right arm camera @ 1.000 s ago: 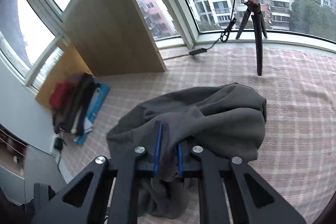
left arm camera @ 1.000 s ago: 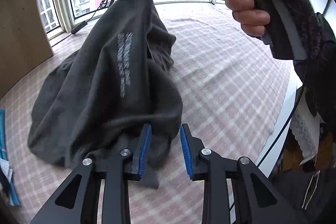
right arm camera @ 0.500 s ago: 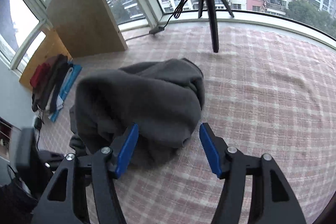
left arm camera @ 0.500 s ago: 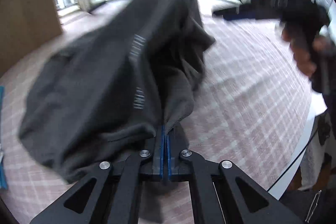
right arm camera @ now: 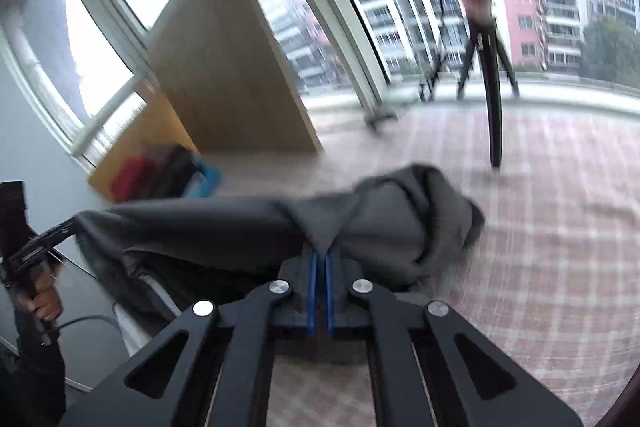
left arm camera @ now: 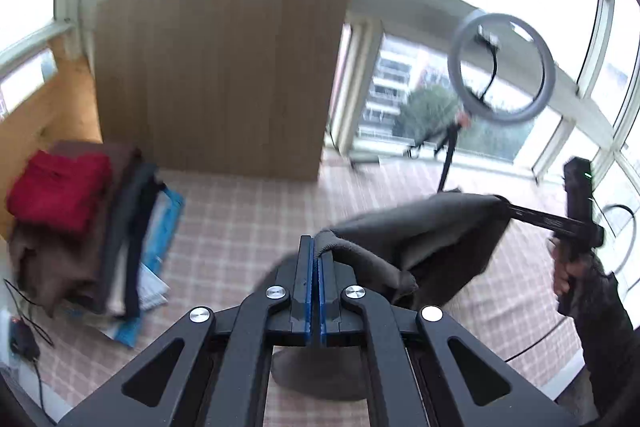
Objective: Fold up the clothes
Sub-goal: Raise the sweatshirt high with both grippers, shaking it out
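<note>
With the left gripper and right gripper each clamped on an edge, the grey garment hangs stretched above the checked bed, no fold made yet.

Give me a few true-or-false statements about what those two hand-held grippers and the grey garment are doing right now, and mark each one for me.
1. Both hand-held grippers are clamped on the grey garment. True: the left hand-held gripper pinches a rolled edge, and the right hand-held gripper pinches a bunched fold.
2. The garment lies flat and neatly folded on the checked cover. False: it is stretched between the two grippers, with part of it bunched on the cover.
3. A pile of clothes with a red piece on top sits near the wooden panel. True.
4. The ring light lies on the cover. False: it stands raised on a tripod by the window.
</note>
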Demonstrator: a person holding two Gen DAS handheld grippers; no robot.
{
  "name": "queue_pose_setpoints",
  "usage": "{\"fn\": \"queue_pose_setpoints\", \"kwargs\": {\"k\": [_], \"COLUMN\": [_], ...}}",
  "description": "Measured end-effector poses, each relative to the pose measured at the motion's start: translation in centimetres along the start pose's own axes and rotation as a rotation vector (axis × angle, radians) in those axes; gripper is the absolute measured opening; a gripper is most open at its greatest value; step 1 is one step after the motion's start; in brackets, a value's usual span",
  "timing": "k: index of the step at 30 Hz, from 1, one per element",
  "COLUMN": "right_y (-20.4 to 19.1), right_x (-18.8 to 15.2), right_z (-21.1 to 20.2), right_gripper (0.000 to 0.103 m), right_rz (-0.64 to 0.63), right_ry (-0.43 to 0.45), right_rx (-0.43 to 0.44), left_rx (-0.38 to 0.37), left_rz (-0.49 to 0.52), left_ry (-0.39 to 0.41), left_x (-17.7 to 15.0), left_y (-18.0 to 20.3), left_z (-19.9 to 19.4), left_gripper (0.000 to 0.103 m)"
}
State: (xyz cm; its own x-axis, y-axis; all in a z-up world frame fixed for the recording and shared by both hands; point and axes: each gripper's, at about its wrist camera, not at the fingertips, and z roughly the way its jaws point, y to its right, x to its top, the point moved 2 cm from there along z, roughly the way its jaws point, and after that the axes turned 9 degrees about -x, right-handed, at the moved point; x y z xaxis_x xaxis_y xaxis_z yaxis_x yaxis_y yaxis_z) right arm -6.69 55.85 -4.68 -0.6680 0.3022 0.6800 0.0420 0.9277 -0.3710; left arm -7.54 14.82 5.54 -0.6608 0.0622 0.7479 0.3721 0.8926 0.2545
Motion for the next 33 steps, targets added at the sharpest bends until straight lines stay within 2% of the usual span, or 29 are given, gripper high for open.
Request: {"fn": "queue_pose_setpoints", "kwargs": {"k": [4, 9, 13, 16, 19, 21, 22, 23, 24, 26, 27, 28, 29, 31, 32, 33], "right_y": [-4.3, -10.2, -14.3, -15.7, -14.8, -12.3, -11.1, -9.6, -8.1, -3.8, -1.5, 0.1, 1.6, 2.8, 2.9, 2.9], "right_x": [1.2, 0.2, -0.1, 0.6, 1.2, 1.2, 1.2, 1.1, 0.9, -0.6, -1.8, -3.3, -4.8, -7.2, -8.4, -9.5], "right_z": [-9.3, -20.2, -25.8, -27.1, -24.3, -20.2, -17.5, -14.4, -11.3, -4.1, -1.0, 0.5, 1.6, 1.3, 0.9, 0.4], "right_gripper": [0.003, 0.003, 0.003, 0.003, 0.003, 0.003, 0.003, 0.003, 0.003, 0.004, 0.005, 0.008, 0.008, 0.01, 0.015, 0.029], "right_rz": [-0.053, -0.125, -0.155, -0.149, -0.097, -0.016, 0.006, 0.007, 0.004, 0.05, 0.086, 0.123, 0.159, 0.193, 0.186, 0.171], "right_ry": [0.161, 0.314, 0.4, 0.422, 0.371, 0.294, 0.25, 0.206, 0.162, -0.004, -0.095, -0.152, -0.199, -0.202, -0.214, -0.231], "right_rx": [0.055, 0.127, 0.228, 0.235, 0.168, 0.137, 0.107, 0.029, -0.061, -0.218, -0.299, -0.331, -0.348, -0.288, -0.267, -0.252], "left_rx": [-0.021, -0.026, -0.05, -0.058, -0.061, -0.084, -0.06, -0.046, -0.056, -0.036, 0.0, 0.024, 0.021, 0.011, -0.007, -0.015], "left_rz": [0.057, 0.169, 0.209, 0.218, 0.21, 0.163, 0.178, 0.169, 0.104, -0.022, -0.049, -0.063, -0.074, -0.087, -0.065, -0.023], "left_ry": [0.114, 0.25, 0.324, 0.328, 0.244, 0.133, 0.068, -0.002, -0.086, -0.272, -0.348, -0.394, -0.403, -0.419, -0.421, -0.426], "left_x": [2.5, 4.4, 6.0, 7.2, 7.6, 6.8, 6.1, 5.4, 4.4, 1.8, 0.2, -1.3, -2.4, -4.4, -5.2, -5.9], "left_y": [0.2, 1.7, 2.3, 1.7, 0.1, -1.7, -2.5, -3.5, -5.2, -8.4, -9.6, -10.5, -11.1, -12.0, -11.8, -11.5], "left_z": [-5.8, -13.6, -18.6, -19.1, -15.2, -10.2, -6.8, -3.2, 1.0, 9.0, 11.9, 13.6, 14.0, 14.5, 13.9, 13.3], "left_gripper": [0.001, 0.001, 0.001, 0.001, 0.001, 0.001, 0.001, 0.001, 0.002, 0.002, 0.002, 0.002, 0.002, 0.002, 0.003, 0.008]}}
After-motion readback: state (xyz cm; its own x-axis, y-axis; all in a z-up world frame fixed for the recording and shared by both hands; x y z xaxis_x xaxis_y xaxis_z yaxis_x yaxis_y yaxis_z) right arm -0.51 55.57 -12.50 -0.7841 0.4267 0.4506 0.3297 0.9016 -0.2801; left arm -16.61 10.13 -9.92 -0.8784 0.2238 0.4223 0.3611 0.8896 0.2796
